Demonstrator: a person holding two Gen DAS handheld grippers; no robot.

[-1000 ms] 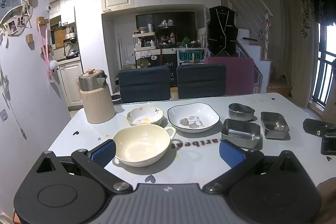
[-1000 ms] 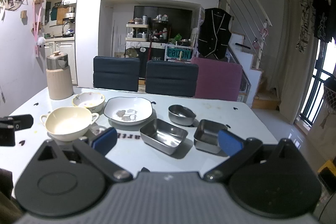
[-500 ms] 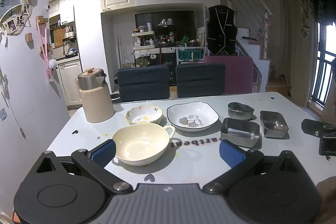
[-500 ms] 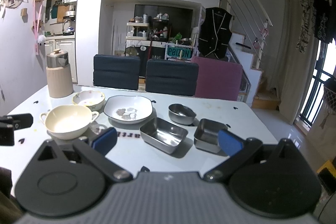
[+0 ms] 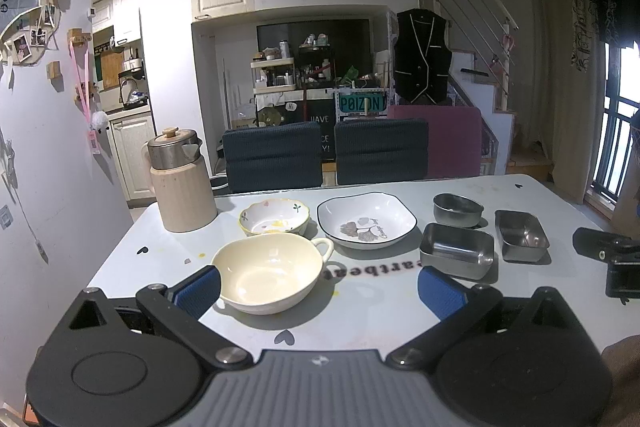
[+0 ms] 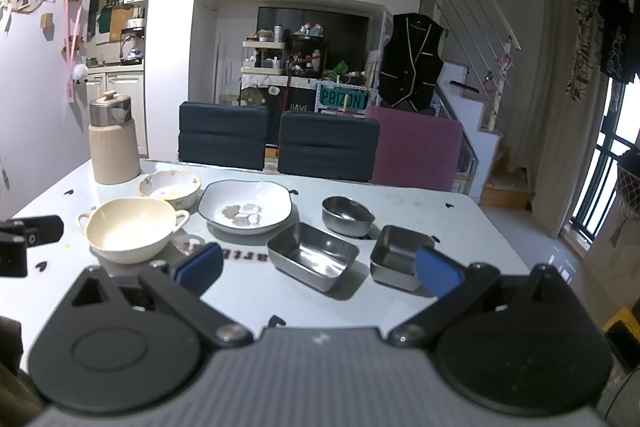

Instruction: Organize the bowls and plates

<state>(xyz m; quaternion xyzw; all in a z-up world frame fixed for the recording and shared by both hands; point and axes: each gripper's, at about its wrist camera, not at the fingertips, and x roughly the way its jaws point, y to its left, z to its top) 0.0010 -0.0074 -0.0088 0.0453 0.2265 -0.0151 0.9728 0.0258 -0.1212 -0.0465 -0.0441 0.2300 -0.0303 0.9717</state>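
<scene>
On the white table stand a cream two-handled bowl (image 5: 266, 271) (image 6: 130, 229), a small flowered bowl (image 5: 275, 220) (image 6: 170, 189), a white leaf-print plate (image 5: 366, 225) (image 6: 245, 211), a round steel bowl (image 5: 457, 209) (image 6: 347, 215) and two rectangular steel trays (image 5: 456, 255) (image 5: 520, 241) (image 6: 312, 261) (image 6: 398, 257). My left gripper (image 5: 320, 289) is open, its left pad beside the cream bowl. Over the near table edge my right gripper (image 6: 318, 269) is open with the larger tray between its pads, farther off. Both hold nothing.
A beige thermos jug (image 5: 180, 181) (image 6: 113, 139) stands at the table's far left corner. Two dark chairs (image 5: 272, 161) and a purple chair (image 5: 452, 141) line the far side. The wall lies close on the left; stairs and a window are to the right.
Both grippers have crept slightly back or up, so the dishes sit a little lower and farther in view. Nothing on the table moved; both stay open.
</scene>
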